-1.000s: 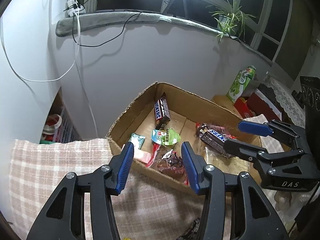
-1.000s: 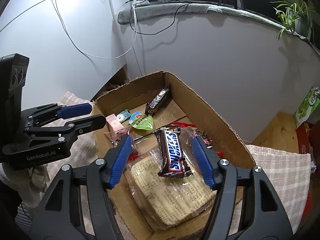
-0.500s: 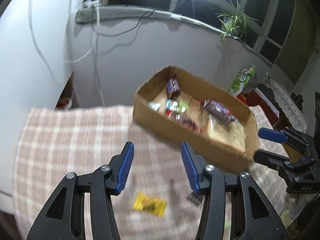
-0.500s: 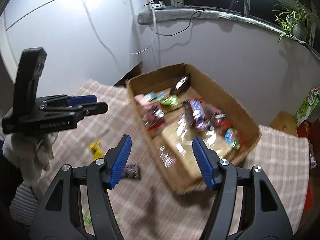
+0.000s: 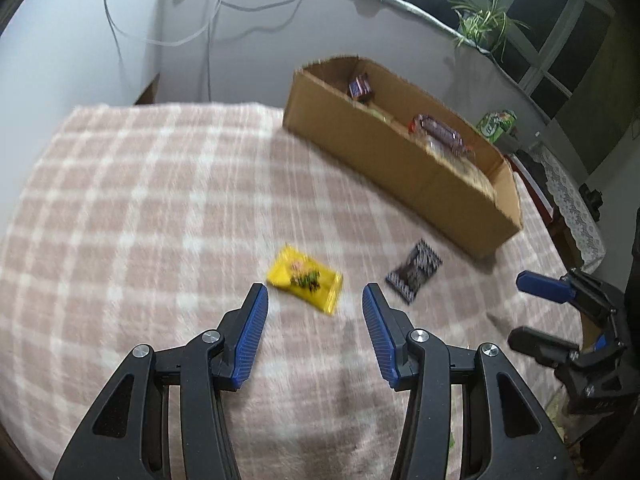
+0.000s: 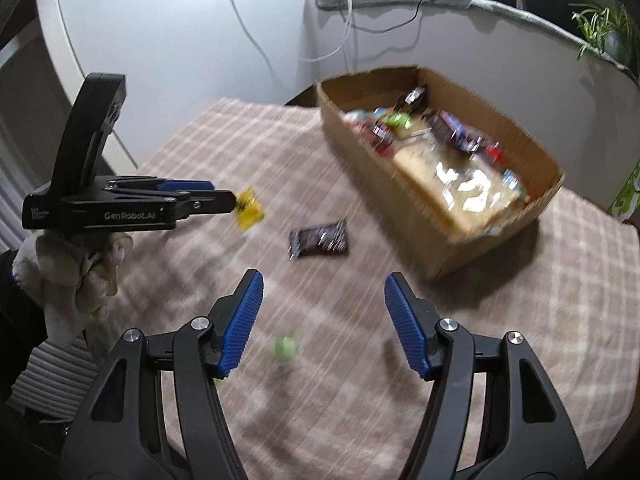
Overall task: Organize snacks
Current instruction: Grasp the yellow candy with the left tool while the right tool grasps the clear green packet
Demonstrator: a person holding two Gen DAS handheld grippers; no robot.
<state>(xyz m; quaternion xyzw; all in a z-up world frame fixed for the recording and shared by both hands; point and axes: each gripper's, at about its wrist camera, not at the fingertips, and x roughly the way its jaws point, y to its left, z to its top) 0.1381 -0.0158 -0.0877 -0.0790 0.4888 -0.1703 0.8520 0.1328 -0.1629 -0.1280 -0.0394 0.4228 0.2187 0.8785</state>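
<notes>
A matt brown cardboard box and glossy yellow wrapper on a fuzzy checked cloth over the tabletop.

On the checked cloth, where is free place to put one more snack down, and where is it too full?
Free: the checked cloth left of the yellow packet and box. Crowded: inside the box, and near the dark packet.

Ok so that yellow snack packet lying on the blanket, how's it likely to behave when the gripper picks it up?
The yellow packet looks like a thin, flat wrapper, so it is probably light and floppy, sagging from a pinch. It lies flat on the soft plaid blanket, so the fingers may press into cloth. Its film could be slippery.
</notes>
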